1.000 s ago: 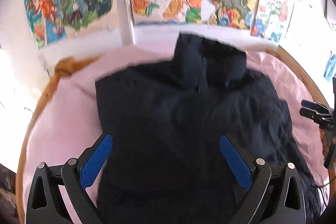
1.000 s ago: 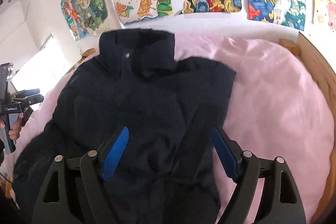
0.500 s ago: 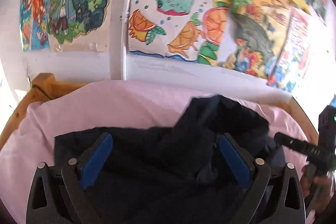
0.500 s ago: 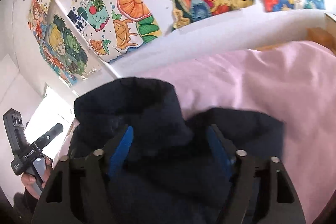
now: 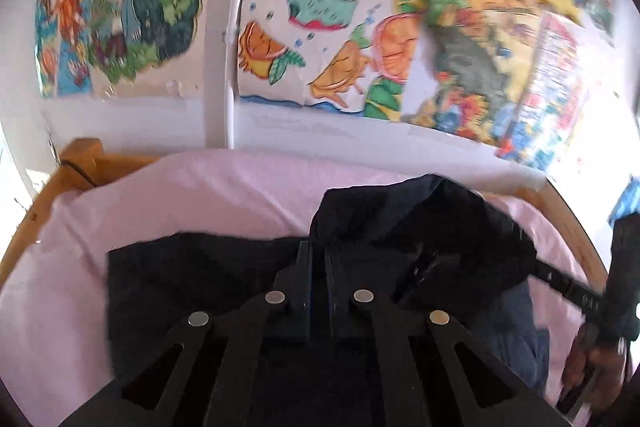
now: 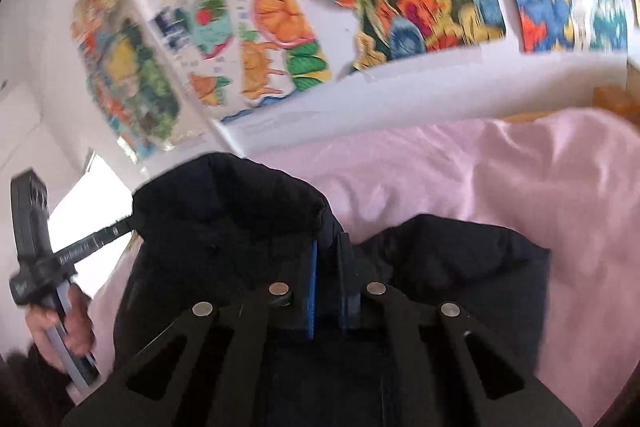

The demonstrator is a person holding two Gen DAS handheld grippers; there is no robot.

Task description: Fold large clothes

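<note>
A dark navy padded jacket (image 5: 200, 267) lies on a pink sheet (image 5: 180, 195) with its collar (image 5: 440, 219) toward the wall. In the left wrist view my left gripper (image 5: 316, 247) is at the shoulder just left of the collar, its jaws closing together on the fabric. In the right wrist view my right gripper (image 6: 328, 243) pinches the jacket (image 6: 460, 259) just right of the raised collar (image 6: 224, 207), its jaws closing with cloth between the blue pads. Each view shows the person's other hand (image 5: 592, 359) (image 6: 60, 331) on its tool beside the collar.
The pink sheet (image 6: 520, 187) covers a bed with a wooden frame (image 5: 80, 163) around it. A white wall with colourful drawings (image 5: 320, 7) rises right behind the bed. Bare sheet lies to the left and right of the jacket.
Both grippers moved forward over the jacket from its lower part to the shoulders beside the collar. Both went from wide open to closed on the fabric.
</note>
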